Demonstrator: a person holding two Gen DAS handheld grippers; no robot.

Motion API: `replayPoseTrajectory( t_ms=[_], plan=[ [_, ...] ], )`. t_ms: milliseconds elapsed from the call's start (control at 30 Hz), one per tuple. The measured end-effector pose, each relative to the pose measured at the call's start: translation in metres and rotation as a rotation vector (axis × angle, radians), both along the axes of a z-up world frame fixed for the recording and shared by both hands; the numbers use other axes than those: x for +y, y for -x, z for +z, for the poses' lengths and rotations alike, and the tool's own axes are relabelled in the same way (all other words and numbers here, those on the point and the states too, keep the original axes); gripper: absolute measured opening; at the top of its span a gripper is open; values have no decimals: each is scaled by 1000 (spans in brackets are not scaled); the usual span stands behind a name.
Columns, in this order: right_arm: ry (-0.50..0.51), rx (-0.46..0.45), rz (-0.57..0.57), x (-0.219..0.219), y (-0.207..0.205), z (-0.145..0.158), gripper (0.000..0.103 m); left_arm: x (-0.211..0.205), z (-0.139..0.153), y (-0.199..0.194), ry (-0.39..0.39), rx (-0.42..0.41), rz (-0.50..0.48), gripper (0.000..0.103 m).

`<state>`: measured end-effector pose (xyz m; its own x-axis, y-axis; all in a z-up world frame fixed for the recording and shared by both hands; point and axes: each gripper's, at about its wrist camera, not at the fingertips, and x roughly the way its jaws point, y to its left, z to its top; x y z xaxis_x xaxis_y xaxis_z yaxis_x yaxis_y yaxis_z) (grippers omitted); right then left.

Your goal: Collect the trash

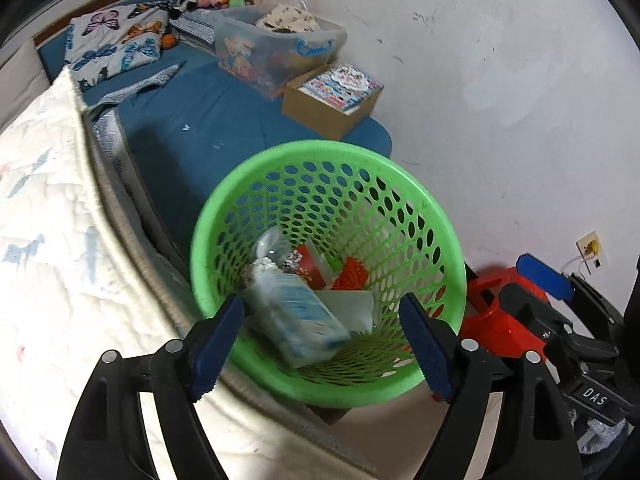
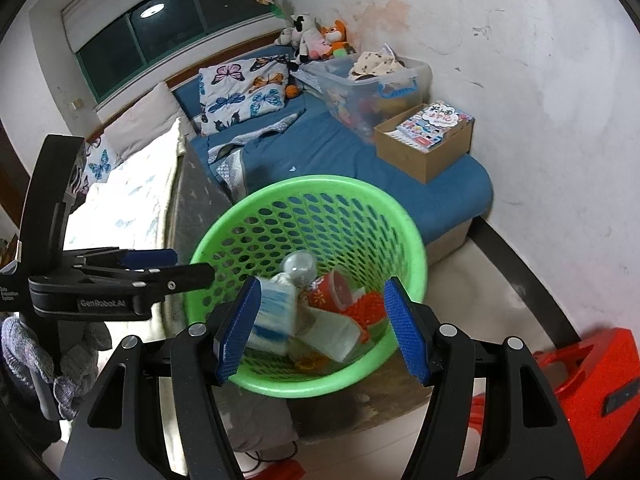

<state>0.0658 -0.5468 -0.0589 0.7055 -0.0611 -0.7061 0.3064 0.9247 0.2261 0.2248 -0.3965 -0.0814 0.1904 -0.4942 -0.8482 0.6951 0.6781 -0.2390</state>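
A green perforated basket [image 1: 320, 150] [image 2: 320, 184] stands against the bed's side. In it lie a clear plastic piece [image 1: 272, 246], a red cup [image 2: 332, 288], an orange-red spiky item [image 1: 352, 274] and white paper [image 2: 332, 334]. A blurred white-and-blue tissue pack [image 1: 296, 320] [image 2: 272, 312] is inside the basket, free of any pad. My left gripper [image 1: 322, 300] [image 2: 192, 264] hangs open over the near rim. My right gripper [image 2: 323, 282] is also over the basket, jaws apart, nothing between them. One of its blue pads [image 1: 542, 276] shows at the right of the left wrist view.
Behind the basket is a bed with a blue sheet [image 1: 192, 120], a white quilt [image 1: 40, 220], a cardboard box of books [image 2: 426, 140] and a clear storage bin [image 2: 368, 84]. A red plastic stool [image 2: 592, 372] stands on the floor at the right, by the white wall.
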Motion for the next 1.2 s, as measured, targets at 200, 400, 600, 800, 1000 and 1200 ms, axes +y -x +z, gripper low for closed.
replayPoseTrajectory(
  t_ms=[200, 400, 600, 800, 1000, 1200],
  plan=[
    [-9, -10, 24, 18, 4, 4, 65, 29, 18, 6, 27, -37, 30, 79],
    [8, -18, 57, 42, 3, 11, 68, 65, 31, 19, 51, -87, 62, 84],
    [24, -30, 98, 71, 5, 18, 72, 110, 44, 28, 59, -152, 115, 88],
    [51, -33, 133, 101, 3, 23, 76, 159, 58, 35, 70, -198, 187, 93],
    [55, -41, 169, 133, 2, 27, 80, 208, 70, 47, 69, -257, 263, 95],
    [43, -51, 198, 158, 2, 32, 83, 252, 75, 58, 72, -288, 345, 95]
  ],
)
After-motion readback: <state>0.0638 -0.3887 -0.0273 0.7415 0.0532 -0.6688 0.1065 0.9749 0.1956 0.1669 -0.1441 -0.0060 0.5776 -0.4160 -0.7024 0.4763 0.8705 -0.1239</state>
